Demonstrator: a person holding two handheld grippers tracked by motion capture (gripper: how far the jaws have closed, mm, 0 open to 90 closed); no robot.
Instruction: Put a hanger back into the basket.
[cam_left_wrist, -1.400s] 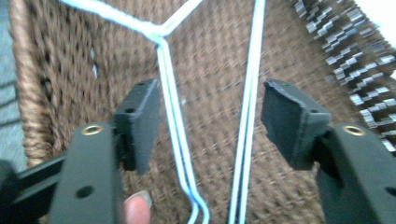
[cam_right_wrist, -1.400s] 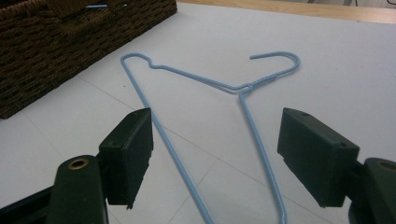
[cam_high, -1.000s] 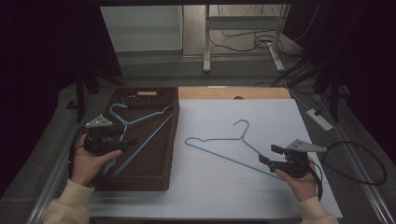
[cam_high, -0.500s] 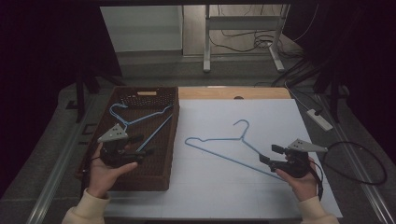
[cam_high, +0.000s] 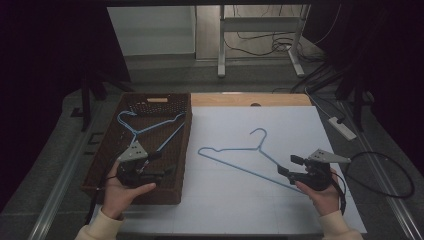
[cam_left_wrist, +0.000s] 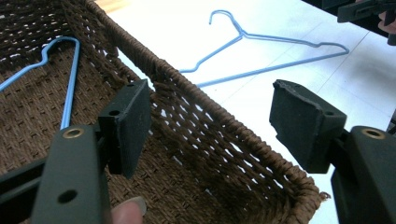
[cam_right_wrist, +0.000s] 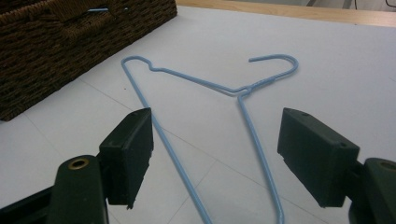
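High view: woven basket (cam_high: 145, 190), left of frame, holds one blue hanger (cam_high: 150, 131), judged stowed. Second blue hanger (cam_high: 240, 155), centre frame, lies flat on the white table (cam_high: 240, 210), not yet moved. Right gripper (cam_high: 289, 166), jaws wide, empty, sits at its lower-right corner. Left gripper (cam_high: 162, 165), jaws wide, empty, hovers over the basket's near end. The stowed hanger's lower end is hidden behind it.

The right gripper (cam_right_wrist: 215, 158) holds its two black jaws wide apart, low over a white table surface (cam_right_wrist: 355, 70). Between them lies a blue wire hanger (cam_right_wrist: 243, 91), flat on the surface, its hook pointing away. A brown wicker basket (cam_right_wrist: 70, 42) stands at upper left.
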